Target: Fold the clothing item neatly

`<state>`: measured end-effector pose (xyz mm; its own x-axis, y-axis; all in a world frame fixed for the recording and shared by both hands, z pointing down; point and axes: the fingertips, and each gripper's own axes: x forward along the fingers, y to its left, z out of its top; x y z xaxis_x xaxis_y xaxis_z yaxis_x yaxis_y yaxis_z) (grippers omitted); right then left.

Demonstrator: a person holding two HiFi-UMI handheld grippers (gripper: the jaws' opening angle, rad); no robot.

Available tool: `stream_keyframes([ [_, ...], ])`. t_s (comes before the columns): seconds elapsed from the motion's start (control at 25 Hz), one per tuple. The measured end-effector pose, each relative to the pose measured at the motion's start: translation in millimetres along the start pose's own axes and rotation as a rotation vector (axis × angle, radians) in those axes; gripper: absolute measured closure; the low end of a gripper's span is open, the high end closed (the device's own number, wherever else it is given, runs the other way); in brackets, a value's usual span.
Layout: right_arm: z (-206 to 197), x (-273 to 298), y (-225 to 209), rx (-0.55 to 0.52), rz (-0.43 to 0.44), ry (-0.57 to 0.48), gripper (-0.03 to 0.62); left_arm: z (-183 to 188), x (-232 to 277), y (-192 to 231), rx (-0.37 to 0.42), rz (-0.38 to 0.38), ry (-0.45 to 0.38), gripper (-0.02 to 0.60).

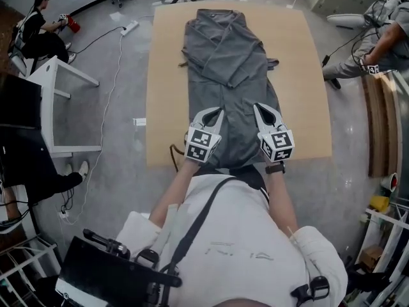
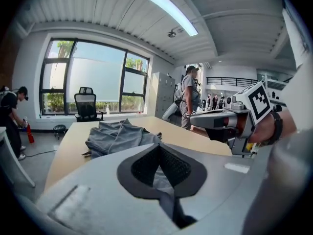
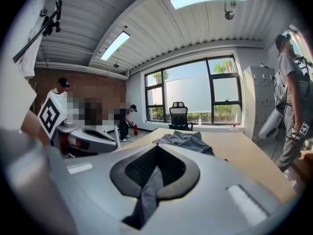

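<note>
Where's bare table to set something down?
Two bare strips of table: one between the grey garment and the left edge, a wider one along the right edge. The middle is covered; the left gripper and right gripper, shut on its hem, crowd the near edge.

This is an open-plan office used as a robotics lab: a polished grey floor, a ribbed ceiling with long strip lights, a tall black-framed window across the end wall, grey lockers and a black swivel office chair before the glass. A broad wooden worktop stands free in the middle, and a white power strip lies with its cable on the floor beside it. Other people are about the room, one standing person with a square marker at the wrist, another seated person near a white desk
</note>
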<state>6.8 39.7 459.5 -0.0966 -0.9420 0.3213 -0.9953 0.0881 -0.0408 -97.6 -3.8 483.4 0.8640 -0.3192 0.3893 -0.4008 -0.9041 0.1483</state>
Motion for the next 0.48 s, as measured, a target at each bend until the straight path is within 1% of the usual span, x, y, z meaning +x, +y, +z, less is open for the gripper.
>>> stream_keyframes([
  [0.12,-3.2,-26.8,1.5,0.017,0.026,-0.041,0.589,6.8,-16.7,-14.0,0.011,0.059,-0.044,0.581],
  [0.24,-9.4,-48.7,14.0,-0.024,0.114,-0.067,0.589,6.9,-27.9,-36.4,0.002,0.123,-0.069,0.580],
  [0.32,-16.6,-72.2,26.9,-0.044,0.181,-0.086,0.589,2.0,-35.2,-64.1,-0.007,0.149,-0.064,0.580],
  [0.36,-21.0,-89.0,34.1,-0.053,0.216,-0.093,0.589,0.6,-39.7,-84.3,0.002,0.150,-0.055,0.580],
  [0.48,-21.8,-131.6,48.5,-0.120,0.338,-0.110,0.589,17.0,-49.6,-136.7,0.067,0.146,-0.064,0.580],
])
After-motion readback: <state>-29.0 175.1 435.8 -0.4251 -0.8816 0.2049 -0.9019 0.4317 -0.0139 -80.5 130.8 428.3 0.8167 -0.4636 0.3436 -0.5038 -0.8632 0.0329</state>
